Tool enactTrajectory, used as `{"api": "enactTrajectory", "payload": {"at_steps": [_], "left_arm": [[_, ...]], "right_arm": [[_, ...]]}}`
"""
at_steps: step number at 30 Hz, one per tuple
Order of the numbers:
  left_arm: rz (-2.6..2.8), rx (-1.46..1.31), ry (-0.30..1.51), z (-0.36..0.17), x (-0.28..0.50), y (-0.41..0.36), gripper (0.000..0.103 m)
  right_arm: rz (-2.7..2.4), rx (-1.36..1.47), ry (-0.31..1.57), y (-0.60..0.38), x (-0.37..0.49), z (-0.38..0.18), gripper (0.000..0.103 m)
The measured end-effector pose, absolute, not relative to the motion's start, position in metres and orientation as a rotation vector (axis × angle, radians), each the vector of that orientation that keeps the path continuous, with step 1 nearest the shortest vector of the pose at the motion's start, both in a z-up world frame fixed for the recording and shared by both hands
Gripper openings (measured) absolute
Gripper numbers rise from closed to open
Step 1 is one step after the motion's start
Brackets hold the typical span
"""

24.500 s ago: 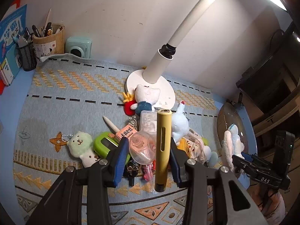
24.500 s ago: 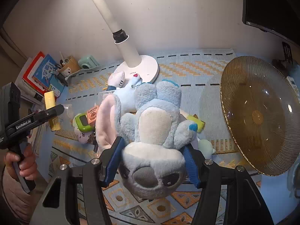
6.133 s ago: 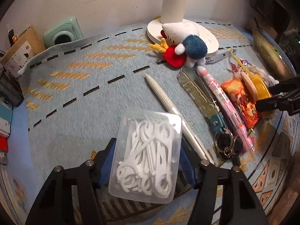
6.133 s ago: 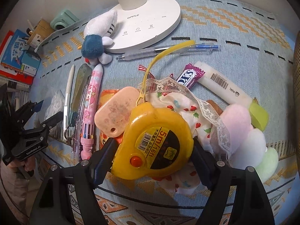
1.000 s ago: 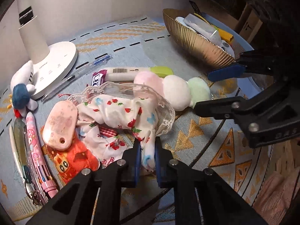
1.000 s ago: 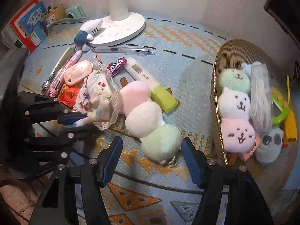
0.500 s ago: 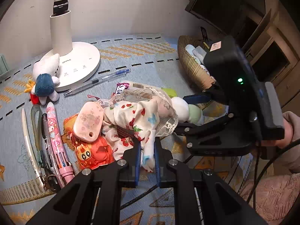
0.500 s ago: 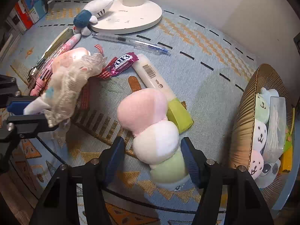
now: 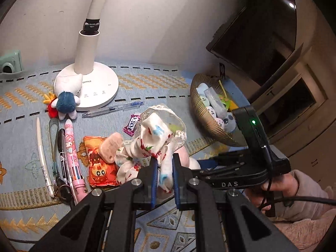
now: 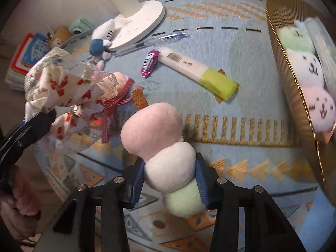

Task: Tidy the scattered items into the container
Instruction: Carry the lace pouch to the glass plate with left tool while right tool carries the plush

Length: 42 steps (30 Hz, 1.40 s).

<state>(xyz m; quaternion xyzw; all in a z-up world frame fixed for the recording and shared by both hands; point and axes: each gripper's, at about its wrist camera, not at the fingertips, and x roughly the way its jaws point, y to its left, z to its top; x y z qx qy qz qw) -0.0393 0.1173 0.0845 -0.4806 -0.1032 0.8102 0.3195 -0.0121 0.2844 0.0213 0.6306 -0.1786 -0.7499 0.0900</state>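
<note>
Since a second ago both loads have lifted off the bench: left tongs pinch the floral lace-edged cloth pouch, right tongs pinch the pink-white-green plush skewer, presumably bound for the ribbed amber bowl.

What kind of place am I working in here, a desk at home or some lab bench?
Most likely a home desk. A white desk lamp stands on a patterned cloth, books are stacked at the edge, and pens and plush toys lie scattered about.

White desk lamp — books
</note>
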Motion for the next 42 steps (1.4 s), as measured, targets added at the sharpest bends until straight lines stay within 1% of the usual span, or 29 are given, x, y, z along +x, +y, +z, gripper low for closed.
{"api": "enactTrajectory", "payload": {"at_steps": [2, 5, 13, 21, 29, 31, 34, 38, 42], "left_arm": [[2.137, -1.249, -0.292, 0.092, -0.037, 0.116, 0.009], [2.160, -1.229, -0.277, 0.103, -0.035, 0.119, 0.009], [2.185, -1.163, -0.255, 0.131, -0.035, 0.152, 0.009], [2.146, -1.020, -0.149, 0.174, -0.044, 0.229, 0.009], [2.065, -0.947, -0.064, 0.188, -0.070, 0.320, 0.009], [2.046, -0.950, -0.044, 0.185, -0.076, 0.340, 0.009], [2.016, -0.962, 0.002, 0.178, -0.082, 0.367, 0.009], [1.992, -0.966, 0.117, 0.169, -0.079, 0.394, 0.009], [1.948, -0.990, 0.200, 0.157, -0.071, 0.403, 0.009]], "right_arm": [[-2.206, 1.832, -0.623, 0.291, 0.000, 0.031, 0.045], [-2.210, 1.783, -0.687, 0.302, 0.014, 0.049, 0.045], [-2.322, 1.631, -0.699, 0.345, 0.040, 0.103, 0.045], [-2.510, 1.498, -0.815, 0.446, 0.050, 0.144, 0.045], [-2.629, 1.488, -0.870, 0.518, 0.051, 0.141, 0.045], [-2.650, 1.500, -0.841, 0.526, 0.051, 0.140, 0.045], [-2.680, 1.533, -0.738, 0.531, 0.050, 0.139, 0.045], [-2.704, 1.602, -0.457, 0.522, 0.035, 0.127, 0.045], [-2.647, 1.666, -0.231, 0.512, 0.022, 0.105, 0.045]]}}
